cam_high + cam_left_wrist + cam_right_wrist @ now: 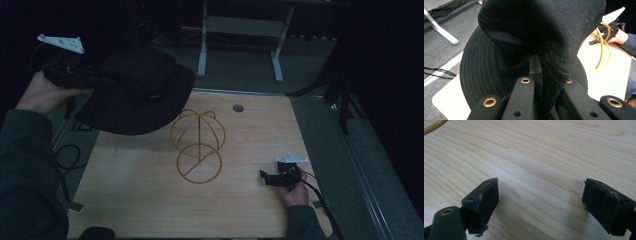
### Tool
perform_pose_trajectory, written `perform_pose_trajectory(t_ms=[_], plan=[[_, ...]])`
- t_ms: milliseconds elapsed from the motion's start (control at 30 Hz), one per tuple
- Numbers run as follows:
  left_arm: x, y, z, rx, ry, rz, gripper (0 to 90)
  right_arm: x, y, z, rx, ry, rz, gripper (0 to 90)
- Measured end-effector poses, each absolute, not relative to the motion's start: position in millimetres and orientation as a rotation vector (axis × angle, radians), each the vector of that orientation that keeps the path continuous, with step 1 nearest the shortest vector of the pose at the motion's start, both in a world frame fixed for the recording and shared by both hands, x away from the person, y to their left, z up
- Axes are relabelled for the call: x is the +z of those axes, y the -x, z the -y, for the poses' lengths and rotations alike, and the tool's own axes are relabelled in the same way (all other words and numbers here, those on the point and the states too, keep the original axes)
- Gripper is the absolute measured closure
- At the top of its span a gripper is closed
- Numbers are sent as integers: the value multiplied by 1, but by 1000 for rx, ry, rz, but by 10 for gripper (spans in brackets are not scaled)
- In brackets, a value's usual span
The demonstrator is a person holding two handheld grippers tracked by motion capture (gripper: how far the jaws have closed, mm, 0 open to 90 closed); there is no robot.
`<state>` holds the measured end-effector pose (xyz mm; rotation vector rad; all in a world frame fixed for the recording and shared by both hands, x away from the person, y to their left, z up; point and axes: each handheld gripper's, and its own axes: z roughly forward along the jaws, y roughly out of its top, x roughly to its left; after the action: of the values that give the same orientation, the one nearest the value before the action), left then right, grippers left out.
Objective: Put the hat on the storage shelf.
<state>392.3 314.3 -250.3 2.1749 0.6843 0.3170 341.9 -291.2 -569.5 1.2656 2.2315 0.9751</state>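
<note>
Soft and light, the black bucket hat [137,90] droops from the left gripper [536,75], fingers pinched on its folded fabric, above the counter's [150,200] far-left corner near the yellow wire hat stand [198,146]; the stitched brim looks the firmest hold, while the right gripper [540,205] rests open.

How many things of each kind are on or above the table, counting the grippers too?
Black hat: 1
Yellow wire stand: 1
Grippers: 2, the left gripper and the right gripper
Total: 4
</note>
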Motion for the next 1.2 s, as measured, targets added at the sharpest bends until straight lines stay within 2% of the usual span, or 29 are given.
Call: perform_pose_trajectory(t_ms=[633, 1200], plan=[[-237, -386, -306, 291, -2175, -630, 881, -570, -342, 291, 975, -1267, -2230, 138], [-231, -378, -295, 202, -2136, -485, 881, -570, -342, 291, 975, -1266, -2231, 138]])
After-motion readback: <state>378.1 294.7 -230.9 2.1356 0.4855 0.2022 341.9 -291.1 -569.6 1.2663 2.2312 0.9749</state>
